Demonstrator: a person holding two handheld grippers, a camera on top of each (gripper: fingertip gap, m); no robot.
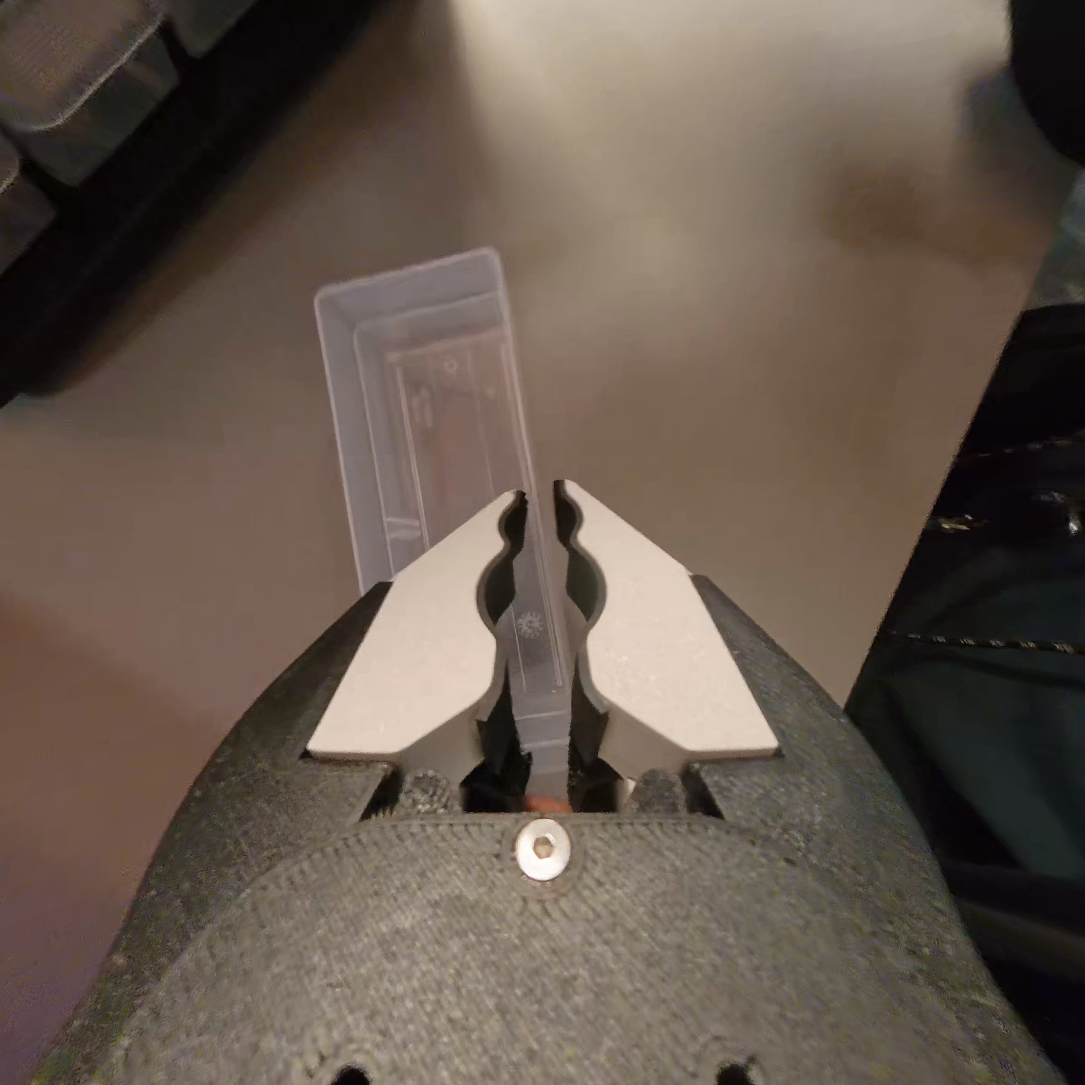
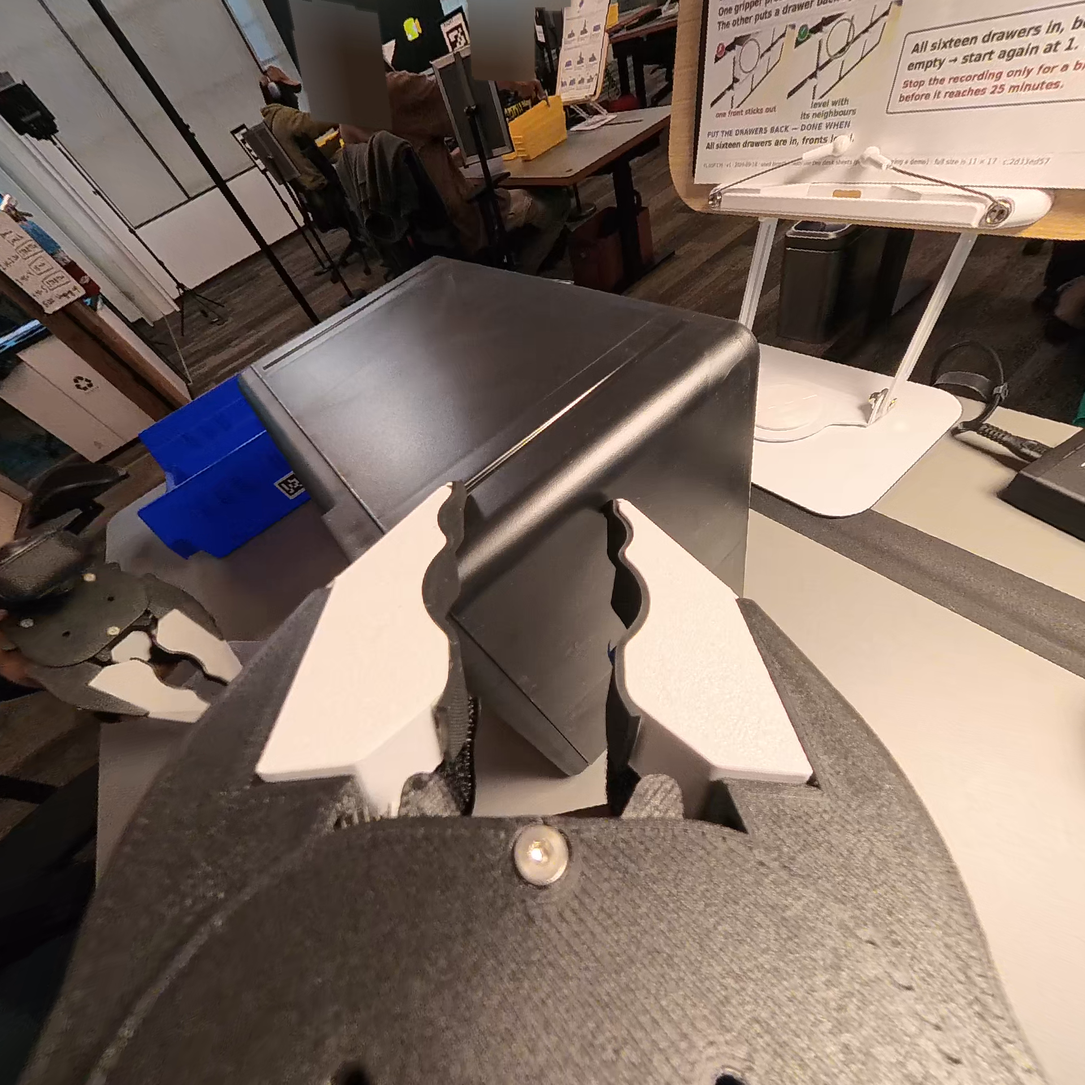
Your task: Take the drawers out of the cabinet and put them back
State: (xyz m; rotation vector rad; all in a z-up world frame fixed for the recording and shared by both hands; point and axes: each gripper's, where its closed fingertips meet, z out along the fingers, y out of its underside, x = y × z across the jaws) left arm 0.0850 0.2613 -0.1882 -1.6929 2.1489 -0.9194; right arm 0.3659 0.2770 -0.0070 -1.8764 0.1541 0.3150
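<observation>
In the left wrist view my left gripper [image 1: 540, 487] is shut on the right side wall of a clear plastic drawer [image 1: 423, 376]. The drawer is empty and reaches away from the fingers above the tan table [image 1: 734, 305]. In the right wrist view my right gripper [image 2: 535, 496] grips the near corner of the black cabinet [image 2: 469, 364], one finger on its top edge and one on its side. The cabinet's drawer front is hidden from here. The left gripper also shows in the right wrist view [image 2: 226, 684], low to the left of the cabinet; the clear drawer cannot be made out there.
A blue bin [image 2: 217, 469] stands left of the cabinet. A white stand [image 2: 851, 446] with an instruction board is behind on the right, with a black device and cable [image 2: 1051, 487] beside it. A dark padded object [image 1: 70, 117] and dark fabric [image 1: 998, 587] flank the drawer.
</observation>
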